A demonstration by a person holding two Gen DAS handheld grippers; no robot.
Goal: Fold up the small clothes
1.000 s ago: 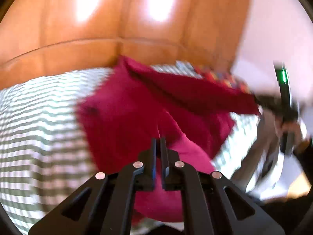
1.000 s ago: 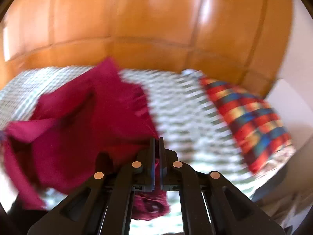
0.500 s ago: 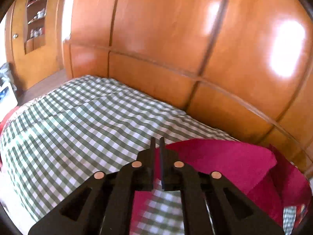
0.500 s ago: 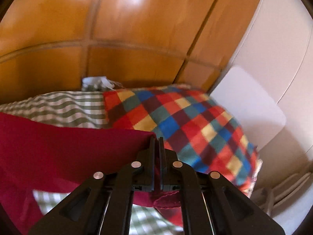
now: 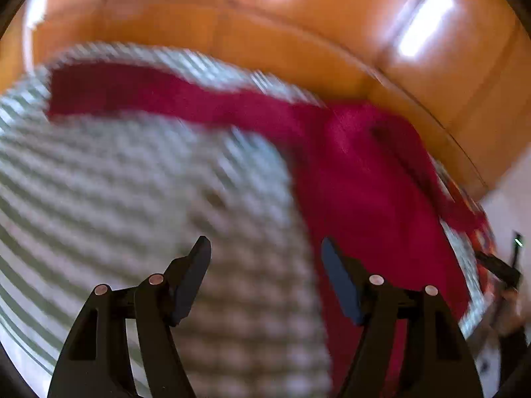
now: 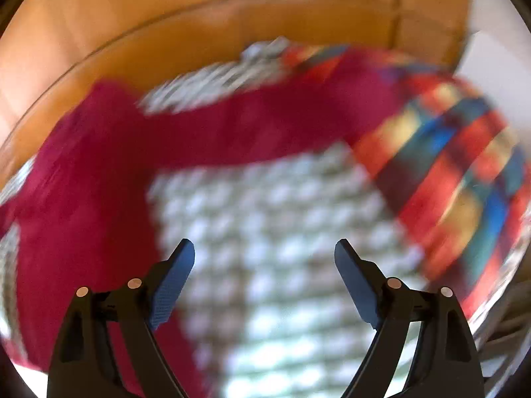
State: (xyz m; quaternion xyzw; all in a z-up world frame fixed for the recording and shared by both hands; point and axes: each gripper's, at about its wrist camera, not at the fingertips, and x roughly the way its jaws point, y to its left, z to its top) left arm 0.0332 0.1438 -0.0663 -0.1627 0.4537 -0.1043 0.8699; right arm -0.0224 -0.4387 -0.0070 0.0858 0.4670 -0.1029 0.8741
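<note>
- My left gripper (image 5: 265, 252) has just been opening; its two black fingers now stand well apart with only the checked cover showing between them, nothing clamped.
- My right gripper (image 6: 264, 252) has likewise just been opening; its blue-padded fingers (image 6: 172, 278) are spread wide and grasp nothing.
- The crimson, soft fabric garment (image 5: 365, 179) lies released on the green-and-white checked bed cover (image 5: 132, 192). In my left view its body runs down the right side, with one long sleeve-like strip stretching away to the upper left across the cover.
- In my right view the same garment (image 6: 86, 199) fills the left side, and a long strip of it reaches rightward along the top towards the pillow.
- Whether the cloth touches my left gripper's right-hand finger I cannot tell; it passes just beside and behind it in the blur.
- A multicoloured checked pillow (image 6: 458, 179) in red, blue and yellow squares sits at the right of my right view, its edge near the garment's strip.
- A glossy orange-brown wooden panelled wall (image 5: 298, 16) rises behind the bed.
- Both views are smeared, so fine folds cannot be made out.
</note>
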